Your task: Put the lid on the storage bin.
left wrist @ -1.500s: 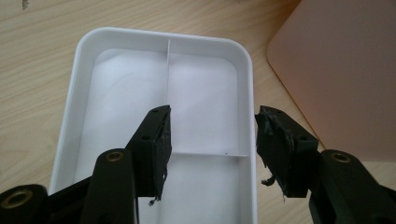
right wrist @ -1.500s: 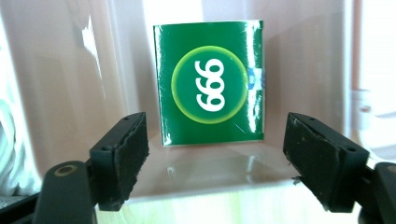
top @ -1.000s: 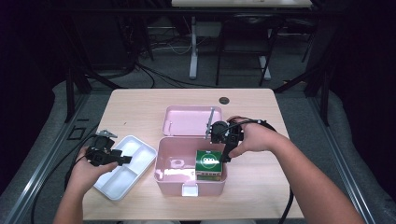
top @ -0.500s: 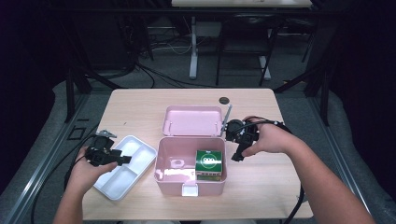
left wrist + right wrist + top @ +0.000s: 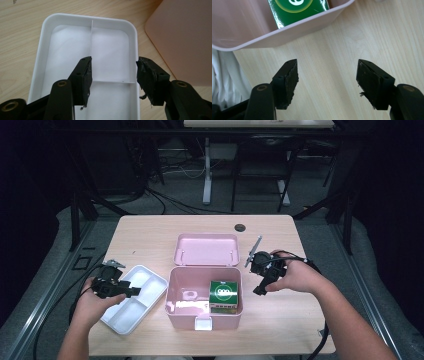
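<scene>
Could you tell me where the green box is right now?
In the high view, the green box sits inside the open pink case, against its right wall.

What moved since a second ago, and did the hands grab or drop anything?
The right gripper drew back from over the green box in the open pink plastic case and now sits out to the case's right, above bare table, jaws open and empty. Nothing was grabbed or dropped. The left gripper stayed open over the white divided tray; box, case and tray did not move.
</scene>
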Demonstrator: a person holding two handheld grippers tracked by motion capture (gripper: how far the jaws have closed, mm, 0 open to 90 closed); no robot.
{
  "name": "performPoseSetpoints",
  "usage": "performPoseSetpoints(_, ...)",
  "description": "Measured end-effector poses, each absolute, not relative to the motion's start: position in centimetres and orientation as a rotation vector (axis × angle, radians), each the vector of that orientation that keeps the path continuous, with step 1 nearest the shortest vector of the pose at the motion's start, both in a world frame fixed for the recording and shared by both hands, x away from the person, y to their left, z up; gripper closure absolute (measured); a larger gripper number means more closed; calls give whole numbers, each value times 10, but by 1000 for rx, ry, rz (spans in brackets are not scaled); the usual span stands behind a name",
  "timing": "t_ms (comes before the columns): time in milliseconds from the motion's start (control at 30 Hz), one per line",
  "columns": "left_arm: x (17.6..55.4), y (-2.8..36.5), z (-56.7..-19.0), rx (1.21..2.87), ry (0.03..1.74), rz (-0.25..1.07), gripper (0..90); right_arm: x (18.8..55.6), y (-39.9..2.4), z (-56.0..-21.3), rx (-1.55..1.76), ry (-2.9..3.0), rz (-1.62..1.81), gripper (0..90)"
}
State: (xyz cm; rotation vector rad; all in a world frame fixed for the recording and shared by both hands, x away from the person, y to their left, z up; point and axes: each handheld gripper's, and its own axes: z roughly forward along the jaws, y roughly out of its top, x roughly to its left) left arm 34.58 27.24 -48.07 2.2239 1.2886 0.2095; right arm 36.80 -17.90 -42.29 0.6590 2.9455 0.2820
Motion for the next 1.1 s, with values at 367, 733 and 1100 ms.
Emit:
performPoseSetpoints(367,346,273,-483,2229,1295,210,469,372,-199,-436,934,2786,423,351)
performPoseSetpoints(733,349,273,-477,2198,1308,270,524,362,-220,-445,1114,2654,619,364)
performPoseSetpoints(1100,352,268,-469,2266,1297,261,547,350,-221,-461,1192,2562,724,362)
